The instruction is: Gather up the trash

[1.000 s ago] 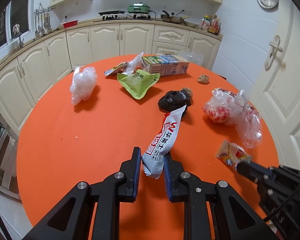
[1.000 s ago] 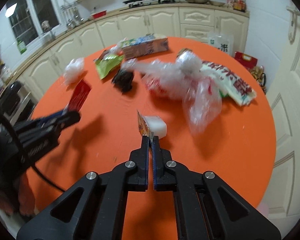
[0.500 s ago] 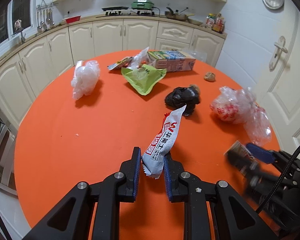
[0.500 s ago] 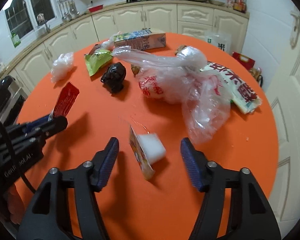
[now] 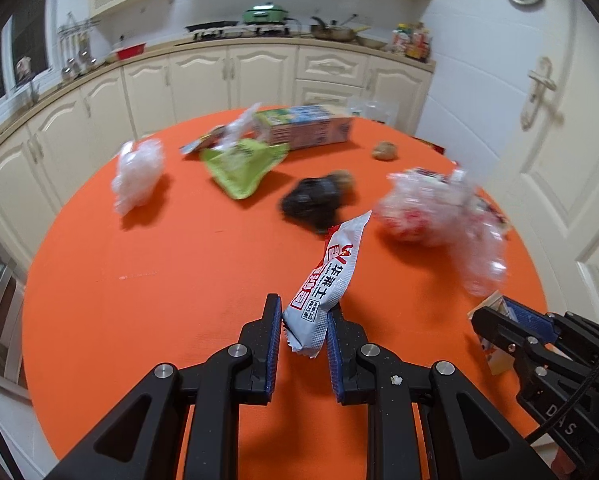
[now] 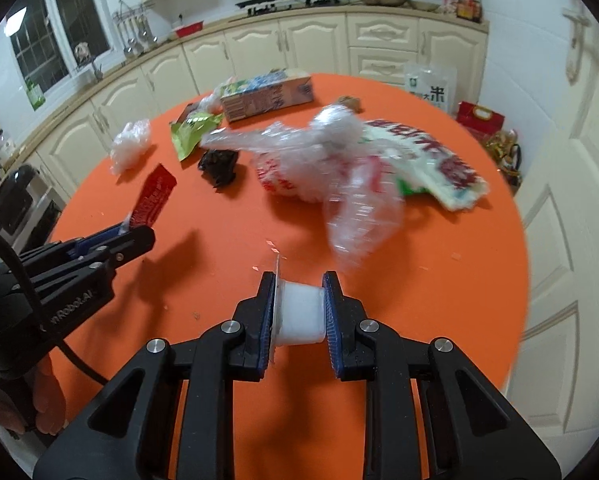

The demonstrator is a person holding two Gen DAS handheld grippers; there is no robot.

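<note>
Left tool clamps the lower end of a white snack wrapper, held up above the orange desk. Right tool grips a small white cup by its sides, foil lid against the left pad, just over the desk. Other litter lies farther back: clear plastic bag, black wad, green packet.

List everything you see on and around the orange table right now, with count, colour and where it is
snack wrapper: 1, white and red, held in left gripper
small cup: 1, white, foil lid, clamped in right gripper
black bag: 1, black, table centre
clear bag: 1, clear with red print, centre right
green pouch: 1, green, far centre
carton: 1, blue-green, lying at far edge
white bag: 1, white, far left
rice bag: 1, white, red letters, right edge
table: 1, orange, round
left gripper: 1, black
right gripper: 1, black
</note>
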